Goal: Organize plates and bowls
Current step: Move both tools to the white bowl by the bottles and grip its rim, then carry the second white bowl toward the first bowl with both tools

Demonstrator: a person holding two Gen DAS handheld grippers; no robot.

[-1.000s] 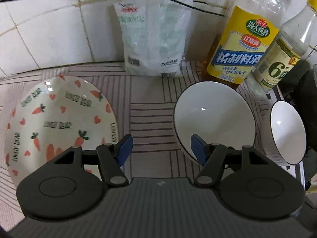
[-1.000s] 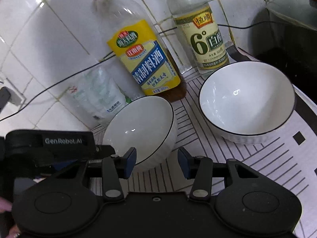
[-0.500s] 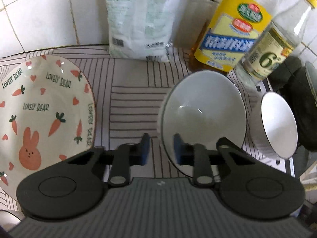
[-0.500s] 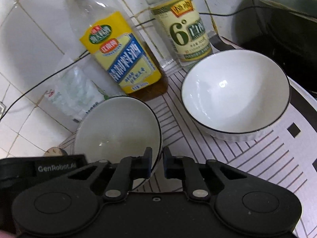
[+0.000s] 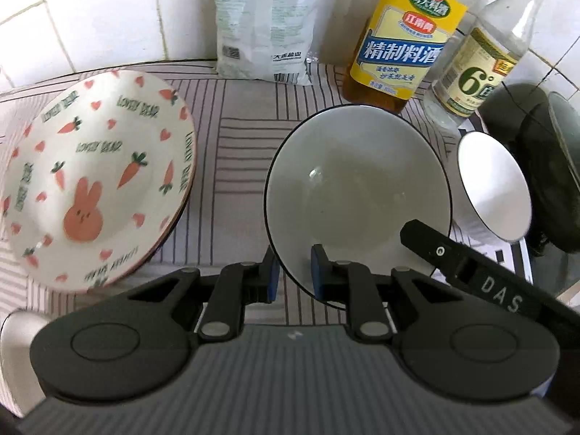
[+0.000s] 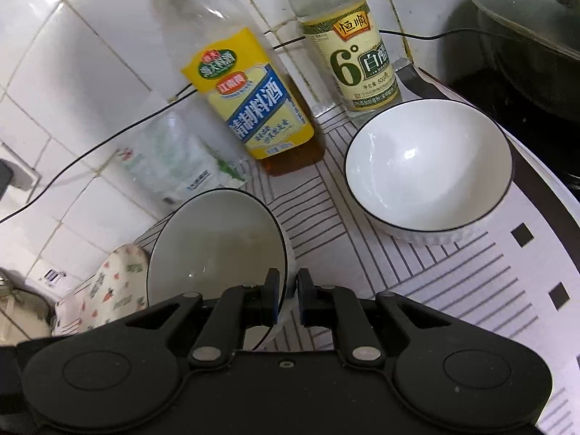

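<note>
A white bowl with a thin black rim (image 5: 357,188) sits tilted at the middle of the striped mat. My left gripper (image 5: 294,272) is shut on its near left rim. My right gripper (image 6: 288,295) is shut on the right rim of the same bowl (image 6: 214,246); its black body reaches in at the lower right of the left wrist view. A second, matching bowl (image 5: 493,188) (image 6: 427,166) stands upright to the right, apart from both grippers. A carrot-and-rabbit plate (image 5: 98,174) (image 6: 105,290) lies to the left on top of another plate.
Against the tiled wall stand a salt bag (image 5: 264,25), a yellow-labelled cooking wine bottle (image 5: 402,43) (image 6: 253,101) and a vinegar bottle (image 5: 478,72) (image 6: 359,61). A dark lidded pot (image 5: 536,166) (image 6: 525,54) sits at the far right. A black cable runs along the wall.
Both grippers stood open near the bowl a second ago; each has since shut on its rim. The bowl has tipped up from the mat, and the left view has shifted right.
</note>
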